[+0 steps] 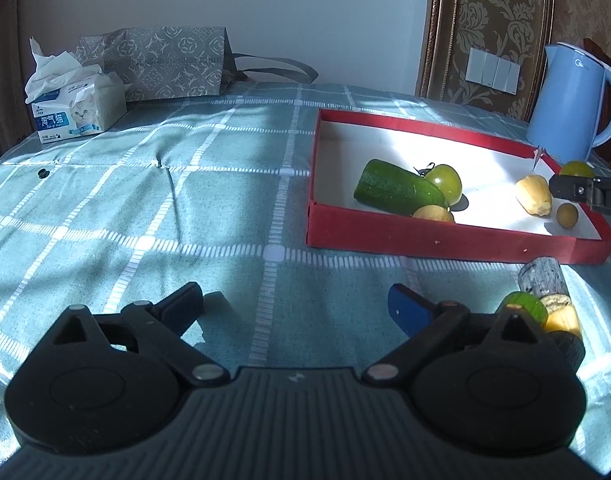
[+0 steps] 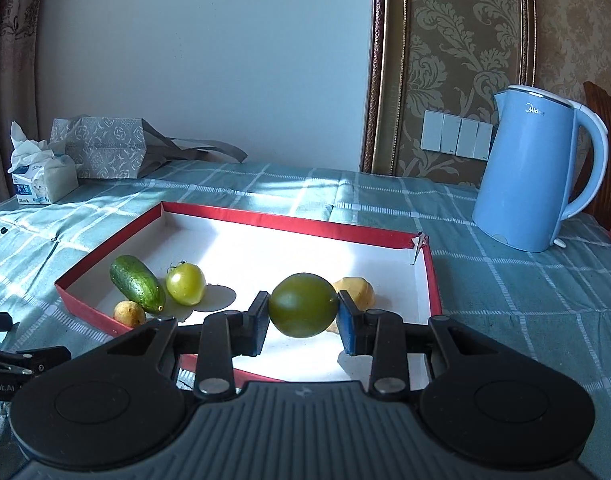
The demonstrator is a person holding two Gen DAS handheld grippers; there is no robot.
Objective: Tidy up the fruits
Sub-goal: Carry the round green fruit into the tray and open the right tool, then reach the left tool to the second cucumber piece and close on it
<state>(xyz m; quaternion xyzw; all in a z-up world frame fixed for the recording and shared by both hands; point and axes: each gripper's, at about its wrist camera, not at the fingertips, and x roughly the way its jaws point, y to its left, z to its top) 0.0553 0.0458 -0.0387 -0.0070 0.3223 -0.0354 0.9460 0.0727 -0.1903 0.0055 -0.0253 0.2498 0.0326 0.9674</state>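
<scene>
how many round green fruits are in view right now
2. One green fruit is clamped in the right gripper above the red tray; one stemmed green fruit lies inside it beside the cucumber. Others may be hidden.

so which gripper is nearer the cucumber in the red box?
Right. The right gripper hangs over the red box, holding a green fruit beside the cucumber. The left gripper is outside the box, over the tablecloth.

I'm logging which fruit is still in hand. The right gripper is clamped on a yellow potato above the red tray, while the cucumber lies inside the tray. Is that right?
Not quite. The right gripper is clamped on a round green fruit, not a yellow potato; the right wrist view shows it pinched between the pads above the red tray. The cucumber does lie inside the tray.
</scene>
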